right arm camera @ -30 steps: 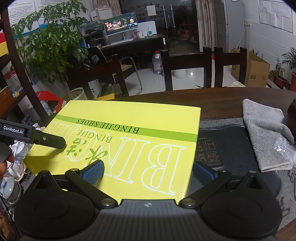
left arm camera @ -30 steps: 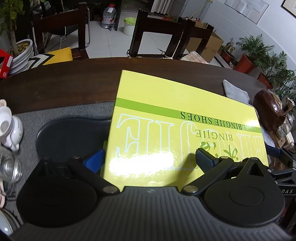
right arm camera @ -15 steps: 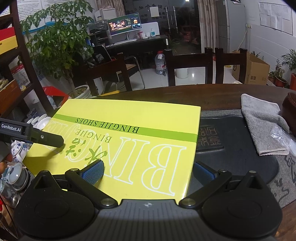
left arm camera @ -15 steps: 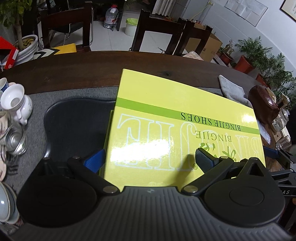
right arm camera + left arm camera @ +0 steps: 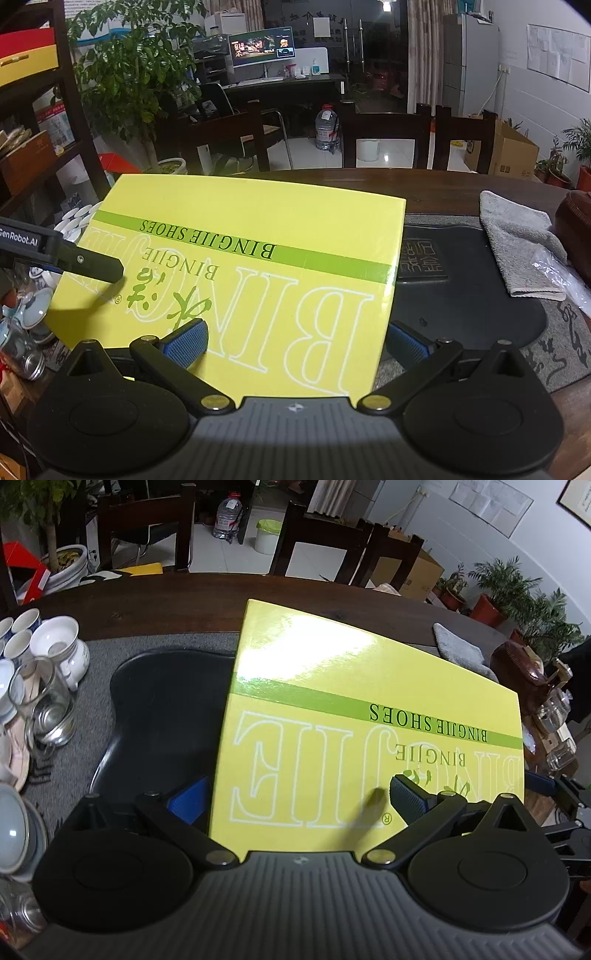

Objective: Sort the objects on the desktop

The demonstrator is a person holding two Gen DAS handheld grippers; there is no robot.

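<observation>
Dark wood bench (image 5: 155, 602) w/ black tray (image 5: 159, 716) on a grey mat. Yellow shoebox lid (image 5: 369, 720), held level above the tray. Left gripper (image 5: 295, 797) fingers pinch its left edge; right gripper (image 5: 299, 343) fingers pinch its right edge. Grey cloth (image 5: 517, 240) at right; teacups (image 5: 55, 646) at left.

Shoebox lid (image 5: 369, 716) over tray (image 5: 162, 709); cups (image 5: 55, 646) left; towel (image 5: 517, 240) right, on table (image 5: 443, 184)
</observation>
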